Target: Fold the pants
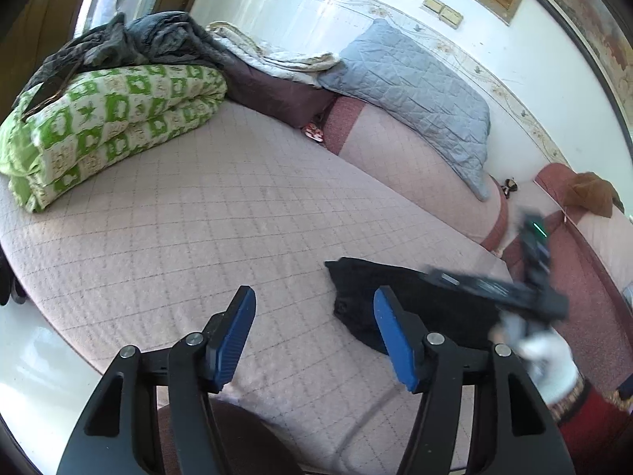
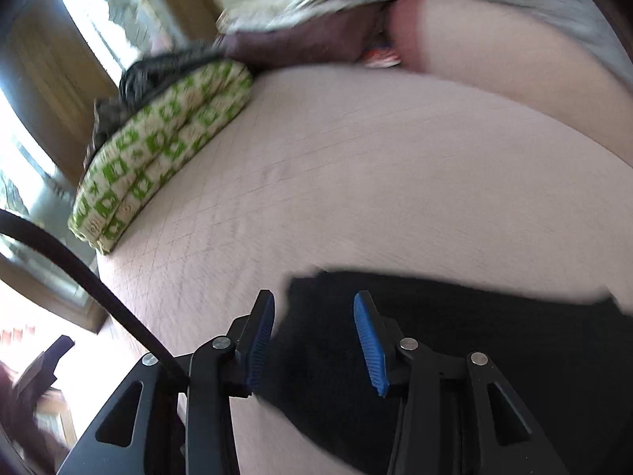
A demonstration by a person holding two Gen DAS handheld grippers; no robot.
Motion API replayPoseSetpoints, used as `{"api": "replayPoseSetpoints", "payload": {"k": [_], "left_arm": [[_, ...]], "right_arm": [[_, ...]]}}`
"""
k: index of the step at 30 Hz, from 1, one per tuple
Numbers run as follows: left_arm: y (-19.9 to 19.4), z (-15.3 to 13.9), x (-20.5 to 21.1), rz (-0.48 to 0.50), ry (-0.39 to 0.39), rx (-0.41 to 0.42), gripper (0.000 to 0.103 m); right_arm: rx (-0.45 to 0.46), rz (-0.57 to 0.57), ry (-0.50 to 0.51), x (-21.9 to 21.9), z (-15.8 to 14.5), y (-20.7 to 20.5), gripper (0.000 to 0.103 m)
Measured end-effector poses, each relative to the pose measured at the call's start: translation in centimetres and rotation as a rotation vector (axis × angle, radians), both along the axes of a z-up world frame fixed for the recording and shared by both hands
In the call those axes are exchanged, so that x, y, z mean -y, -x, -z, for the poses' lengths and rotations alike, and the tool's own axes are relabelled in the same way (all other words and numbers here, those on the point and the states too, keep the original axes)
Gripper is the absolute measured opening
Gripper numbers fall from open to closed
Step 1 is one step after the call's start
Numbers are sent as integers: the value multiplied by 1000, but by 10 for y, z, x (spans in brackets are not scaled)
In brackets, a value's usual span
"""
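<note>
Pants (image 2: 455, 336) lie bunched on the bed (image 1: 198, 217), folding unfinished; my right tool (image 2: 312, 340) and left tool (image 1: 316, 340) gape open, empty, beside the pants.

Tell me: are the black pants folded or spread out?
Folded, apparently: the black pants lie as a compact bundle on the bed cover; no legs extend. Layers not discernible.

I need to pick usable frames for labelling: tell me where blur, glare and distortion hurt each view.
Left wrist view: mostly sharp, the quilted bed cover crisp, but the right gripper is motion-smeared over the black pants; window glare washes the wall; fisheye bends the edges. Right wrist view: smeared throughout, green patterned quilt and pants outline soft, window blown out.
</note>
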State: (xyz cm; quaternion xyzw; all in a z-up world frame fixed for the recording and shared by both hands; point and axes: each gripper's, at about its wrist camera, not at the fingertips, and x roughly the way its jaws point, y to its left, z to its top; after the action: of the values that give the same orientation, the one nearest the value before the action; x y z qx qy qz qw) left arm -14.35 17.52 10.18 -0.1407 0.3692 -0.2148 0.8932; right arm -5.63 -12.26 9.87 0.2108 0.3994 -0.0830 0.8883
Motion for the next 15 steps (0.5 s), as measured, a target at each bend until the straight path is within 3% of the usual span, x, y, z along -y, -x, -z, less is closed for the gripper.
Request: {"api": "replayPoseSetpoints", "payload": {"k": [8,11,12,13,15], "left_arm": [[2,1,64,107,-50,-22,63],[6,0,90,136,-67,-44,63],[8,-2,97,143,-73,-48,63],[10,-4,103,147,-79,-49,63],[14,-10,113,154,-101,-44,63]], "right_arm": [[-3,653,-158,153,29,252,49],[79,792,-186,188,26,296,54],[102,827,-196,199,25,302,64],[130,854,-222,212,26,303,68],[161,888,-287,235,34,300,68]]}}
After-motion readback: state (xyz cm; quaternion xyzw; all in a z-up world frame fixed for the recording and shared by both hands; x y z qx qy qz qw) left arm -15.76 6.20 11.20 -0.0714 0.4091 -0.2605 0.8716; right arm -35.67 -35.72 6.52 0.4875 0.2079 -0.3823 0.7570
